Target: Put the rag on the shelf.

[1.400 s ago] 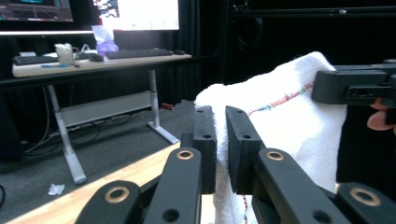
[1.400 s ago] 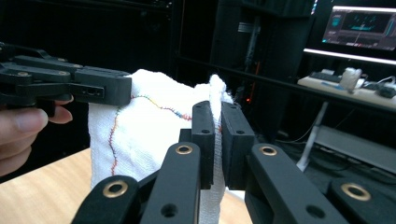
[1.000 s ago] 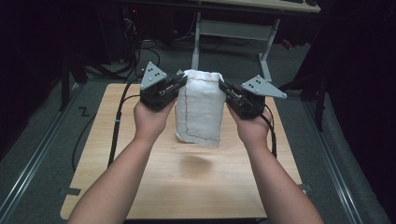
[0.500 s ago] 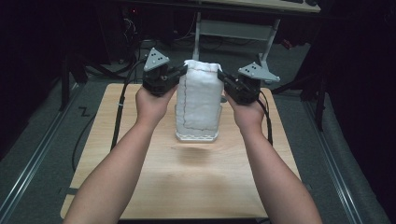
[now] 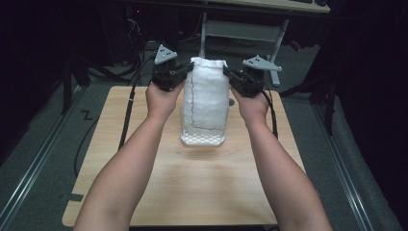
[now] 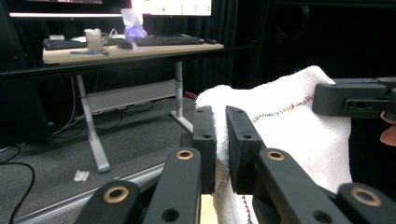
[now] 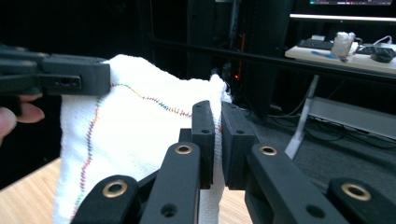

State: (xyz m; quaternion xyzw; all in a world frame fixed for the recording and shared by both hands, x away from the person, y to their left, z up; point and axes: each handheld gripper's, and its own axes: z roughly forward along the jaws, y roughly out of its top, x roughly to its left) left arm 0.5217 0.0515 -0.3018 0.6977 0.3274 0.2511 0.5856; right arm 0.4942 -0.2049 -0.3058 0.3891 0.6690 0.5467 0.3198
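Two claws pinch the white towel's (image 5: 206,98) top corners — left claw (image 5: 182,76), right claw (image 5: 232,77). Towel hangs above the worktop (image 5: 144,163) — upright.

A white knitted cloth (image 5: 204,98) with a multicoloured stitched seam hangs upright and stretched between the left gripper (image 5: 179,77) and the right gripper (image 5: 235,78). Each gripper pinches one upper corner, jaws closed on the fabric. The cloth's lower edge (image 5: 202,139) sits well below both grippers, about level with the person's wrists.
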